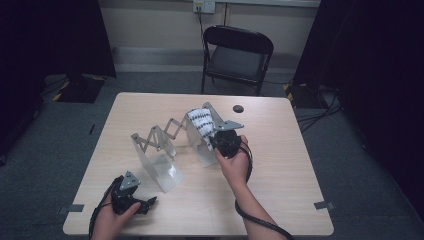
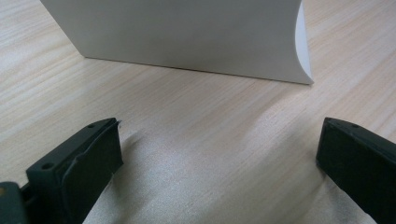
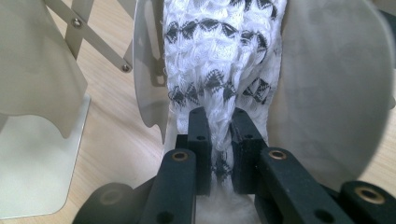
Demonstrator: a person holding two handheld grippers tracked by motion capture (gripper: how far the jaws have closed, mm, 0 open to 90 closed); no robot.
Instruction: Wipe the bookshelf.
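One knitted black-and-white cloth point(image 3: 219, 60) sits between two plates of the expanding rack point(image 1: 167, 137), pinched by the right gripper point(image 3: 219, 135), likely to seat it there. Left gripper point(image 2: 219, 154) rests spread, idle on the desk point(image 1: 280, 165).

I work at a pale wooden surface point(image 1: 280, 185) with rounded corners. Beyond its far edge stands a black folding chair point(image 1: 237, 56), empty, facing me. Behind the chair runs a light wall point(image 1: 150, 22) with a power socket point(image 1: 204, 5) just above the chair's back. Grey carpet point(image 1: 55, 150) lies around the surface, and black curtains point(image 1: 380, 60) hang either side of the chair.
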